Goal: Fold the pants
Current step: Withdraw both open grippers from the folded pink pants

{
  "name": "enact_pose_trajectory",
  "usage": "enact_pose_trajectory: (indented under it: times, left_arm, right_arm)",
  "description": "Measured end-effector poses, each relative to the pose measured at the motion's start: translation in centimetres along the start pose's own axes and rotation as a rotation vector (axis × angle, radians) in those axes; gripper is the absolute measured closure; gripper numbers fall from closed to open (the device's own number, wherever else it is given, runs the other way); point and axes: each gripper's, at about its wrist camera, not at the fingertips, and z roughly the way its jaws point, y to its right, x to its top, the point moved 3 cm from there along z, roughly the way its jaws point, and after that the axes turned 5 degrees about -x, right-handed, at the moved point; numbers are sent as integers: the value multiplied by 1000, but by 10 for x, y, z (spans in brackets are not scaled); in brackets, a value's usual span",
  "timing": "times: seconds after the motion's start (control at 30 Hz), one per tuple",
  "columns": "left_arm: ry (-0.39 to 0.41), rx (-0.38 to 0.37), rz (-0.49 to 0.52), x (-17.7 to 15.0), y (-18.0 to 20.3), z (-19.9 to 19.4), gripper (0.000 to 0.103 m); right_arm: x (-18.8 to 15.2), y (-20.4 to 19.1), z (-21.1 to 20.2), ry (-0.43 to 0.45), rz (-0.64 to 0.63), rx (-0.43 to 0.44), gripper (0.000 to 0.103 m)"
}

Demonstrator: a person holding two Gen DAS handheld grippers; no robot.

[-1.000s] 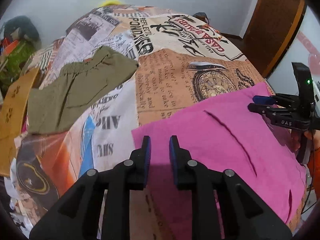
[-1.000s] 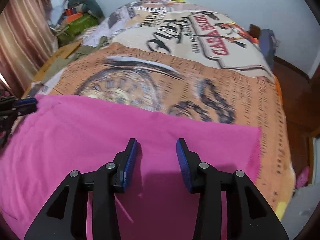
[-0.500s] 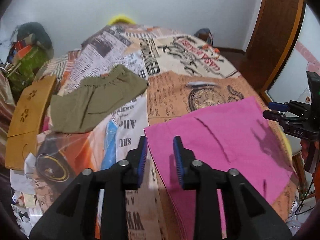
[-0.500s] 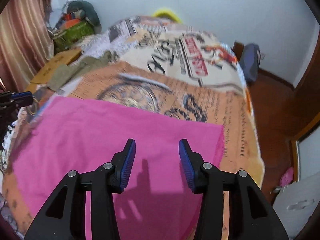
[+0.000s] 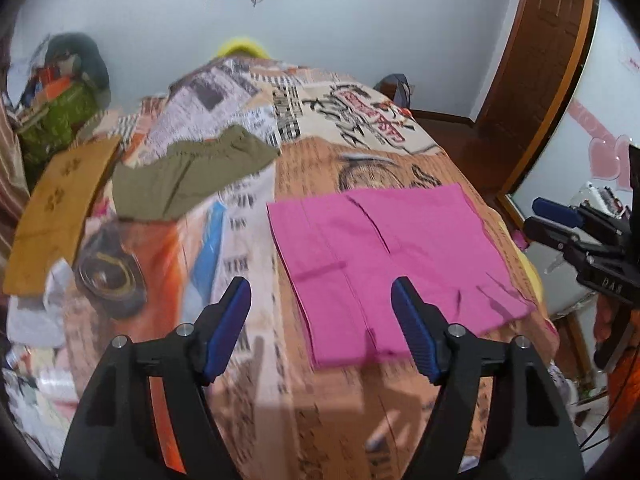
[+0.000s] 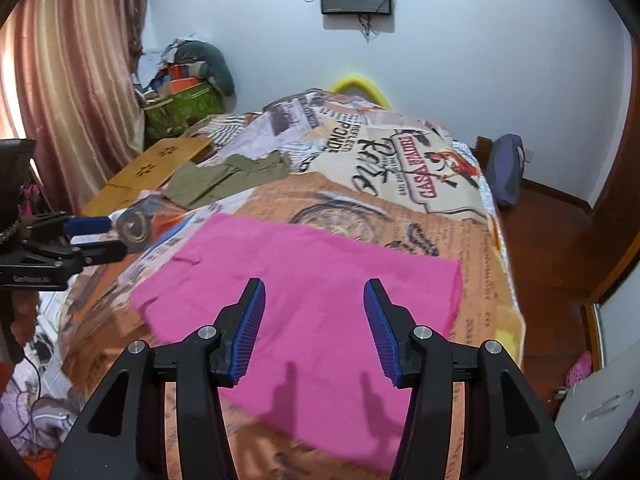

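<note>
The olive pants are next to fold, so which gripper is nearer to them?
Left. The left gripper hangs open over the bed's left part, on the olive pants' side of the pink garment. The right gripper, also open, is above the pink garment, farther from them.

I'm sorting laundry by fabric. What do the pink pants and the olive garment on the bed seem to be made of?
The pink pants look like thin matte woven cloth, perhaps cotton: they lie very flat with sharp creases and no sheen. The olive garment looks like a slightly heavier matte cotton-like fabric, rumpled, with a gathered edge. Blur leaves the weave of both unclear.
</note>
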Motion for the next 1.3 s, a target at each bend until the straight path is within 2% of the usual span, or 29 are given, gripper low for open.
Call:
enact_pose_trajectory:
  times: [0.17, 0.4, 0.53, 0.9, 1.03, 1.13, 1.2, 1.3]
  left_arm:
    - [-82, -116, -106, -25, 1, 9, 31]
    - [-154, -180, -176, -48, 12, 20, 31]
    - [-181, -245, -246, -61, 19, 24, 31]
    - [-155, -315, -375, -54, 10, 46, 31]
    - [-115, -344, -468, -51, 0, 53, 31]
    - [-80, -327, -540, -47, -5, 58, 32]
    - [-70, -295, -559, -42, -6, 63, 36]
    - [-71, -269, -574, -35, -6, 70, 37]
  right_arm:
    - [-24, -18, 11, -50, -4, 31, 55]
    - [-47, -26, 28, -94, -17, 9, 55]
    - [-55, -20, 36, -109, 3, -8, 55]
    - [-65, -10, 43, -128, 71, 71, 55]
    - [-67, -9, 45, -132, 89, 93, 55]
    - [-68, -9, 46, -137, 99, 106, 55]
    - [-69, -7, 47, -138, 107, 114, 55]
    - [-70, -6, 48, -138, 115, 126, 55]
